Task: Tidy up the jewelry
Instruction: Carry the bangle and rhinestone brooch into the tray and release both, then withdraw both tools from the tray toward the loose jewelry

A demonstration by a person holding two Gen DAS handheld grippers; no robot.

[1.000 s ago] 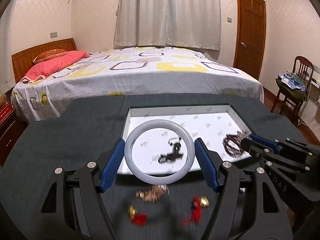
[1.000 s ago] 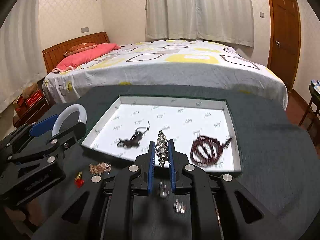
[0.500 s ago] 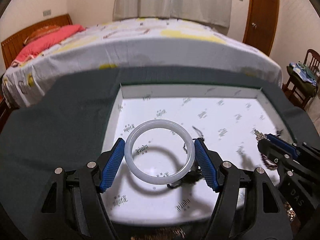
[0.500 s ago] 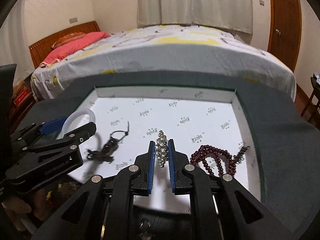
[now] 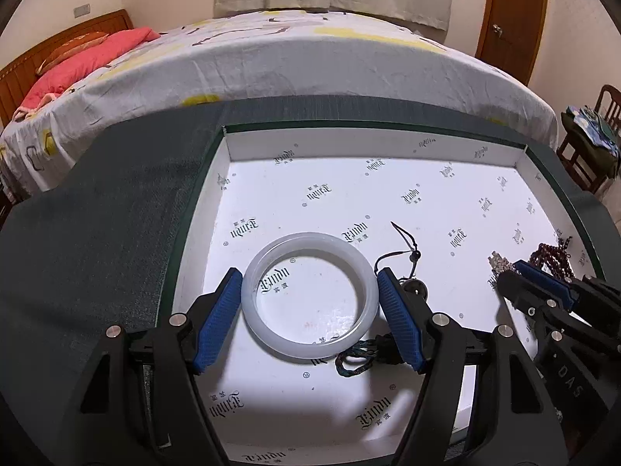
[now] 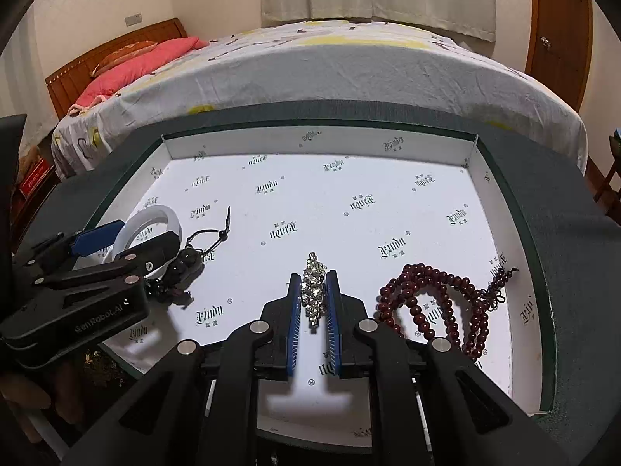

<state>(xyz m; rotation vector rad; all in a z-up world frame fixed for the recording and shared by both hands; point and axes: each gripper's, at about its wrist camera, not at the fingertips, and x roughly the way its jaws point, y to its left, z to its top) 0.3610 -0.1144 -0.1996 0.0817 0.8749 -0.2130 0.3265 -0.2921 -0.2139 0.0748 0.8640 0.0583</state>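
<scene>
A shallow white box tray (image 5: 372, 143) (image 6: 318, 143) with printed logos lies on a dark cloth. My left gripper (image 5: 310, 295) is shut on a white jade bangle (image 5: 310, 240), held low over the tray's left part; the bangle also shows in the right wrist view (image 6: 155, 213). My right gripper (image 6: 314, 295) is shut on a silver rhinestone piece (image 6: 315, 283) over the tray's middle front; it shows in the left wrist view (image 5: 500, 262). A black cord pendant (image 5: 407, 256) (image 6: 194, 256) and a dark red bead bracelet (image 6: 438, 303) lie in the tray.
The dark cloth (image 5: 116, 213) covers the table around the tray. A bed (image 5: 291, 58) stands just behind the table. A wooden chair (image 5: 594, 132) with clothes is at the far right, by a wooden door (image 5: 512, 15).
Both grippers have moved forward and down from the table's front edge to over the tray, each still holding its piece. The loose pieces on the cloth have dropped out of view.
</scene>
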